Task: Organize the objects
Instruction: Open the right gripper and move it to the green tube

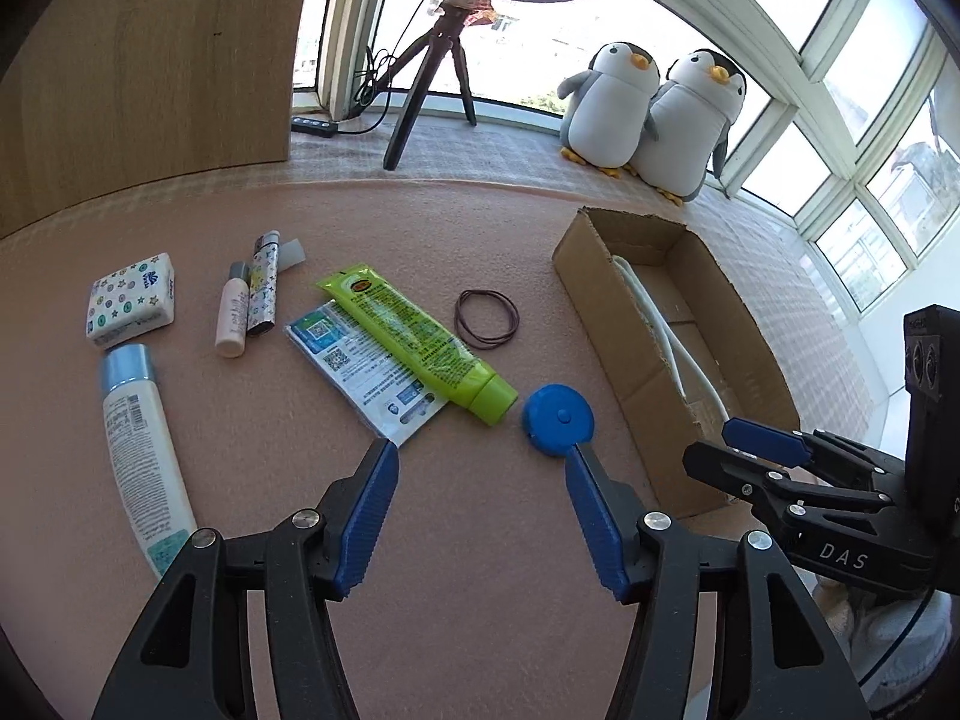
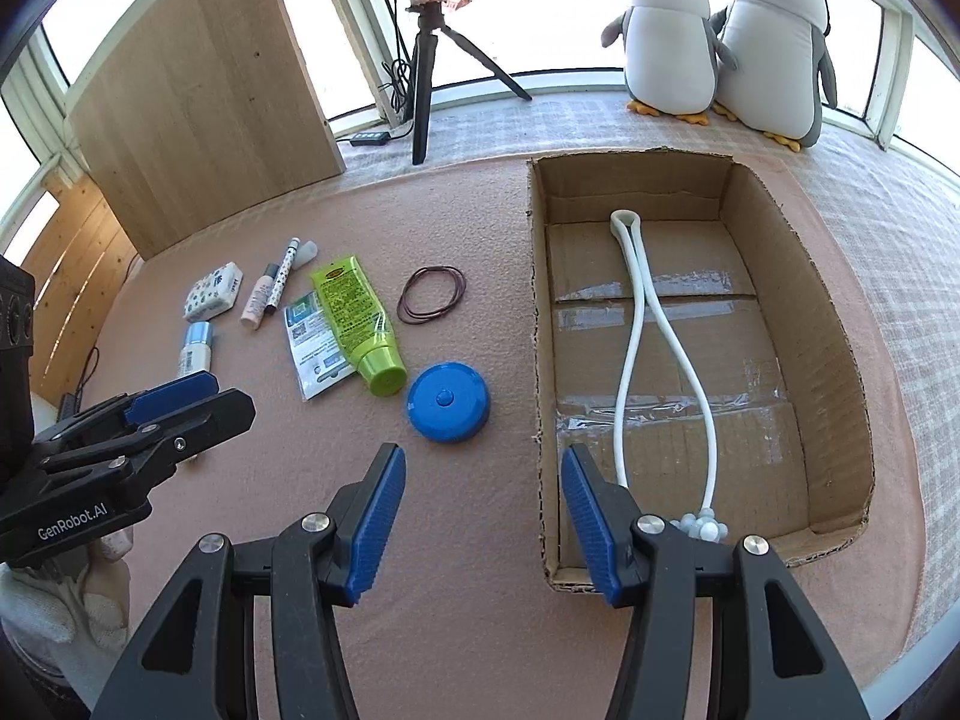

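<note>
Both grippers sat nearest the lens, empty and spread wide: left gripper (image 1: pixel 483 516) over bare mat, right gripper (image 2: pixel 483 519) straddling the near-left wall of the box (image 2: pixel 834 324).

Box held one item only, a white cord (image 2: pixel 636 324) lying lengthwise with a beaded end at the near wall. Everything else lay loose on the pink mat (image 1: pixel 480 600), left of the box:

- blue disc (image 1: pixel 558 419), closest to both grippers, apart from the box. Judged rigid, light, smooth; best pinched across its rim (flat faces may slip).
- green tube (image 1: pixel 414 342), its body resting partly on a flat sachet (image 1: pixel 366 372). Tube judged soft, will dent; take at the cap or mid-body. Sachet thin and limp, hard to get under; slide to an edge or pinch a corner.
- rubber bands (image 1: pixel 487 320), loose loops, floppy; likely to snag on one finger.
- tissue pack (image 1: pixel 132 303), soft, compressible, easy.
- small pink bottle (image 1: pixel 233 318) and patterned pen (image 1: pixel 264 285), touching side by side; round, may roll.
- white bottle (image 1: pixel 144 456), largest, probably heaviest; grip mid-body.
</note>
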A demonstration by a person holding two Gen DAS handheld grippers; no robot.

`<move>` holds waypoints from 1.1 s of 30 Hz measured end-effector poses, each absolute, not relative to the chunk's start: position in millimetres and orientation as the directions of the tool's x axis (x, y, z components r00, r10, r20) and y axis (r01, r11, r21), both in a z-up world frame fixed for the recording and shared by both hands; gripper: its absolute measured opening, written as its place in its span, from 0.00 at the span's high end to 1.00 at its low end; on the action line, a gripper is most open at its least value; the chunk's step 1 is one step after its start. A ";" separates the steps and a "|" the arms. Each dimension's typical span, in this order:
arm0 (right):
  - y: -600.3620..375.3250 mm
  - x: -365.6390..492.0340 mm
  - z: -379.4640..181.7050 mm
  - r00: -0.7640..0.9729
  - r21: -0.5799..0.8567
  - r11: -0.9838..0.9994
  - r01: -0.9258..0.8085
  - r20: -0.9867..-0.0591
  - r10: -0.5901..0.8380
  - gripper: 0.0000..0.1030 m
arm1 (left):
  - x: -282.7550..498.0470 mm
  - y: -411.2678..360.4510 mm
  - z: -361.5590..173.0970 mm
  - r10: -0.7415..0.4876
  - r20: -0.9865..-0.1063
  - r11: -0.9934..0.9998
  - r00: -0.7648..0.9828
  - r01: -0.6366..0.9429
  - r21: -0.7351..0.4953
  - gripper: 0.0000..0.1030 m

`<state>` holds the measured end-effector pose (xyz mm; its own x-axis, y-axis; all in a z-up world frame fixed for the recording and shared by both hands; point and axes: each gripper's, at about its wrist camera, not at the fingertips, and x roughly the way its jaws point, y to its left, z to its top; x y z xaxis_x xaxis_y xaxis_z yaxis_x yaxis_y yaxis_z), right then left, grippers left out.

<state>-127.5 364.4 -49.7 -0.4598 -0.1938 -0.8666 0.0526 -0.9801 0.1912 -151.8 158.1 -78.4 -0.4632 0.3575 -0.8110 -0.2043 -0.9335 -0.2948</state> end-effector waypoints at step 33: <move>265.3 -268.9 -120.4 -0.268 0.217 -0.971 0.102 -0.934 -0.237 0.60 | -99.7 -13.1 -104.7 0.225 -0.846 -0.949 -0.483 0.086 -0.302 0.40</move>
